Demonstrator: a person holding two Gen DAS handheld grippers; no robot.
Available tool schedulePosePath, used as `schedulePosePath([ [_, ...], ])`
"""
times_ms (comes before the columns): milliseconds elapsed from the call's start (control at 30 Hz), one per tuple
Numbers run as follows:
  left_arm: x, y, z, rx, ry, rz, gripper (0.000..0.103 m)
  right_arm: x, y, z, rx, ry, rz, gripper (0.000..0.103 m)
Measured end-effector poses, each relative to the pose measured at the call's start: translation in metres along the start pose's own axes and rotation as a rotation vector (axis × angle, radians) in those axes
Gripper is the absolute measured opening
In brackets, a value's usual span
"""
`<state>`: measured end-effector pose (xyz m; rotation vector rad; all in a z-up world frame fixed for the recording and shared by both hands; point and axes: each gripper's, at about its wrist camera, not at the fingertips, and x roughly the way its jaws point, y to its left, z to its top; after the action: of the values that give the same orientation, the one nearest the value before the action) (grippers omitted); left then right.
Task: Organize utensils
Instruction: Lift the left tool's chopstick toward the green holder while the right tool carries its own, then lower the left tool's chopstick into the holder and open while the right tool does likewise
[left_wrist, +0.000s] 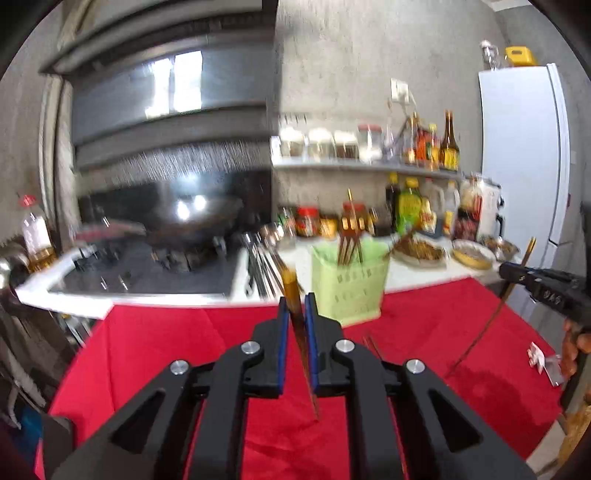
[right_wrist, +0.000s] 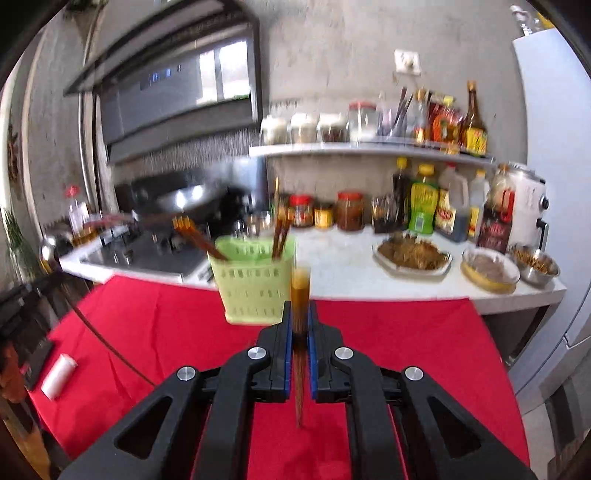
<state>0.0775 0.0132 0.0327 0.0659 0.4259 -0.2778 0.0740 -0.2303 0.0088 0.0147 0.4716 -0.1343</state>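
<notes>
Two brown chopsticks are in hand, one per tool: my left tool (left_wrist: 297, 314) is clamped on a brown wooden chopstick w/ amber-gold top (left_wrist: 291, 291), blue pads pinching it mid-shaft, tip pointing down toward the red cloth-covered table (left_wrist: 147, 339); my right tool (right_wrist: 300, 317) is clamped the same way on a second brown chopstick w/ amber top (right_wrist: 300, 295), held roughly upright. Both views are blurred, so fine detail is uncertain. The pale green slotted plastic utensil holder (left_wrist: 349, 291) stands at the far edge of the red cloth, near the white counter (right_wrist: 343, 266), and already has several chopsticks (left_wrist: 349, 240) standing in it. I'd judge the step as carry-and-drop: both sticks lifted, not yet in the holder. In the right view the holder sits just left of and beyond my stick; in the left view it's just right of mine. Next move, imo: bring each stick over the holder's open top, tip down, w/o the two tools colliding, then release. Risk is clipping the sticks already leaning in there or tipping the light holder.
</notes>
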Motion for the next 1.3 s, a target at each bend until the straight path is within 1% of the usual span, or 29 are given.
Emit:
schedulePosePath([
  [33,0.007,0.001,-0.005,0.002,0.023,0.003,0.008,0.003,0.002,-0.006,-0.007,0.003,-0.009,0.007],
  [100,0.012,-0.001,-0.011,0.019,0.029,0.001,0.008,0.002,0.004,-0.009,-0.017,-0.007,-0.019,0.007],
  [200,0.014,-0.002,-0.013,0.020,0.047,-0.034,0.008,0.000,0.006,-0.006,-0.022,-0.007,-0.014,0.006],
  [233,0.014,-0.003,-0.013,0.022,0.049,-0.030,0.007,-0.001,0.006,-0.003,-0.021,-0.011,-0.011,0.006],
  [267,0.013,-0.004,-0.012,0.025,0.044,-0.036,0.007,-0.002,0.006,-0.001,-0.020,-0.015,-0.001,0.006],
  [367,0.008,-0.006,-0.001,0.035,-0.006,-0.027,0.007,-0.005,0.005,0.013,-0.033,-0.041,-0.002,0.006],
  [533,0.017,0.002,0.039,0.005,-0.086,-0.012,0.007,0.006,0.002,0.046,-0.042,-0.077,-0.019,0.006],
  [667,0.041,0.004,0.073,-0.020,-0.132,-0.019,0.007,0.024,0.002,0.076,-0.046,-0.127,-0.048,0.006],
  [733,0.052,0.004,0.089,-0.025,-0.151,-0.015,0.007,0.030,0.002,0.095,-0.055,-0.164,-0.072,0.006],
  [833,0.068,0.009,0.121,-0.058,-0.188,-0.011,0.007,0.033,-0.001,0.130,-0.044,-0.260,-0.094,0.006],
  [900,0.075,0.012,0.139,-0.084,-0.215,-0.031,0.007,0.032,-0.003,0.148,-0.021,-0.312,-0.074,0.007],
  [967,0.083,0.014,0.153,-0.113,-0.235,-0.063,0.007,0.035,-0.004,0.160,0.000,-0.345,-0.029,0.007],
  [1000,0.091,0.014,0.159,-0.133,-0.238,-0.083,0.007,0.039,-0.004,0.165,0.007,-0.350,-0.012,0.007],
  [1100,0.114,0.009,0.166,-0.150,-0.227,-0.098,0.007,0.061,0.002,0.172,0.008,-0.324,0.029,0.007],
  [1233,0.154,-0.002,0.158,-0.126,-0.172,-0.102,0.007,0.098,0.013,0.164,-0.031,-0.258,0.040,0.007],
  [1300,0.174,-0.008,0.151,-0.117,-0.137,-0.104,0.007,0.117,0.016,0.155,-0.042,-0.209,0.050,0.007],
])
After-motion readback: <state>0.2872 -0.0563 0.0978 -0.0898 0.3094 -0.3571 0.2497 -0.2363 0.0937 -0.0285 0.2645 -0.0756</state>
